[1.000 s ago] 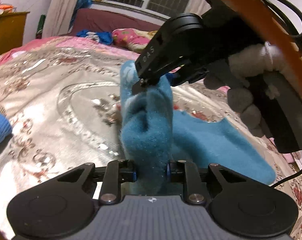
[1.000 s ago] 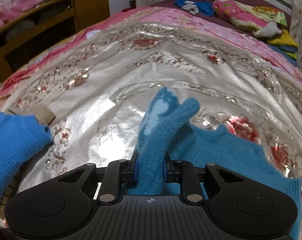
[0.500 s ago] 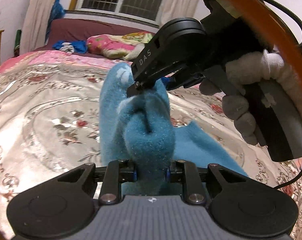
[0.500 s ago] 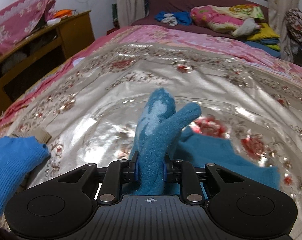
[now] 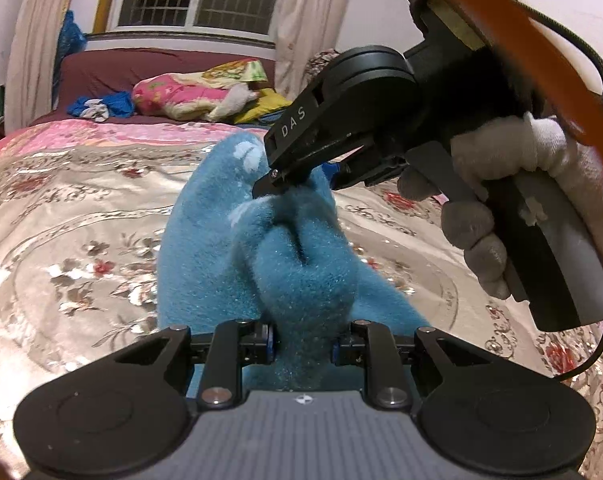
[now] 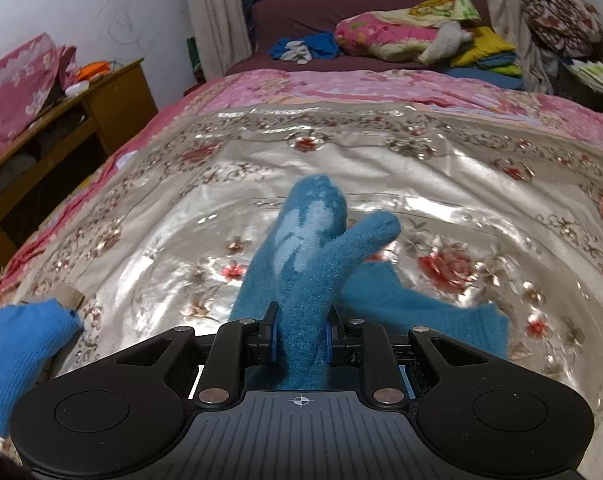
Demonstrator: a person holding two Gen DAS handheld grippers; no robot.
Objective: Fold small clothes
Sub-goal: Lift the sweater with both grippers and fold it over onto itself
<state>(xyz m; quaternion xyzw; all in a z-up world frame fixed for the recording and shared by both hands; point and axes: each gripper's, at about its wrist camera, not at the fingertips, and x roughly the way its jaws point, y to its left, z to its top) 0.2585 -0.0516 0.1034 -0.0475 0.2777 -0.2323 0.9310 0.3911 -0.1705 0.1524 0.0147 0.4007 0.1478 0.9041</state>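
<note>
Your left gripper (image 5: pixel 303 350) has its jaws pinching a bunched fold of the fuzzy teal fleece garment (image 5: pixel 297 280), which rises at 12 o'clock from them. Your right gripper (image 6: pixel 300 338) clamps the same garment (image 6: pixel 301 264), lifted above the shiny floral bedspread (image 6: pixel 381 168); its loose part trails toward 3 o'clock. A bright blue knitted cloth (image 6: pixel 17 344) lies on the bed at 9 o'clock.

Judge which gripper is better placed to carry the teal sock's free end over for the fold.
Probably right: the right gripper pinches the teal sock at its raised far end, while the left gripper clamps the near bunch.
</note>
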